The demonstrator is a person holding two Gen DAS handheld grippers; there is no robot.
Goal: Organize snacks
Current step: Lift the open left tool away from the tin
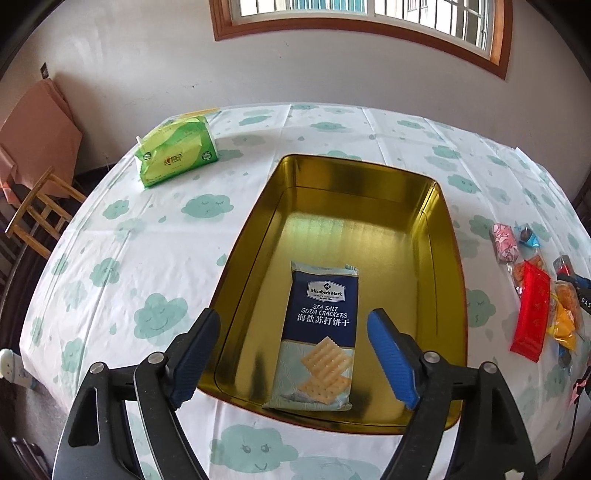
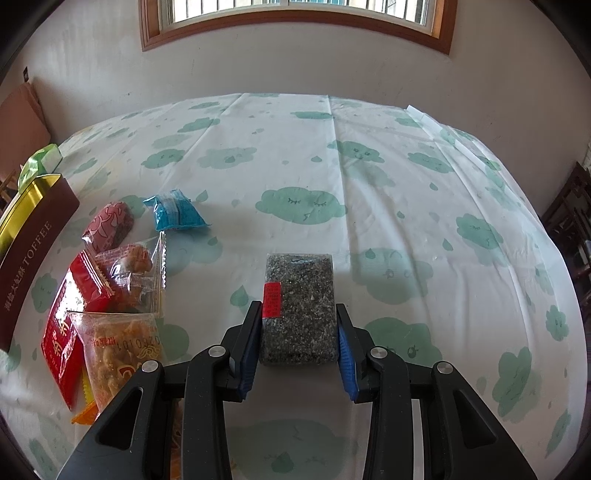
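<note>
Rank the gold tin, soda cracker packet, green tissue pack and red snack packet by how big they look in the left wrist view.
1. Gold tin, by far the largest.
2. Soda cracker packet.
3. Green tissue pack and red snack packet: unsure, since the tissue pack lies farther from the camera.

Left wrist view: mounted behind the left gripper (image 1: 293,350), looking steeply down along its fingers, close above the near end of the tin (image 1: 255,236). Faces the far wall and window (image 1: 362,22).

Right wrist view: mounted behind the right gripper (image 2: 299,343), same steep downward pitch, close over the tablecloth (image 2: 406,177), facing the same wall.

Shared ground: the tin (image 2: 35,236), at this view's left edge; the snack pile (image 1: 532,291) (image 2: 107,284); the green pack (image 1: 175,151) (image 2: 38,160); the cloud-print tablecloth (image 1: 147,240); the window (image 2: 295,18).
</note>
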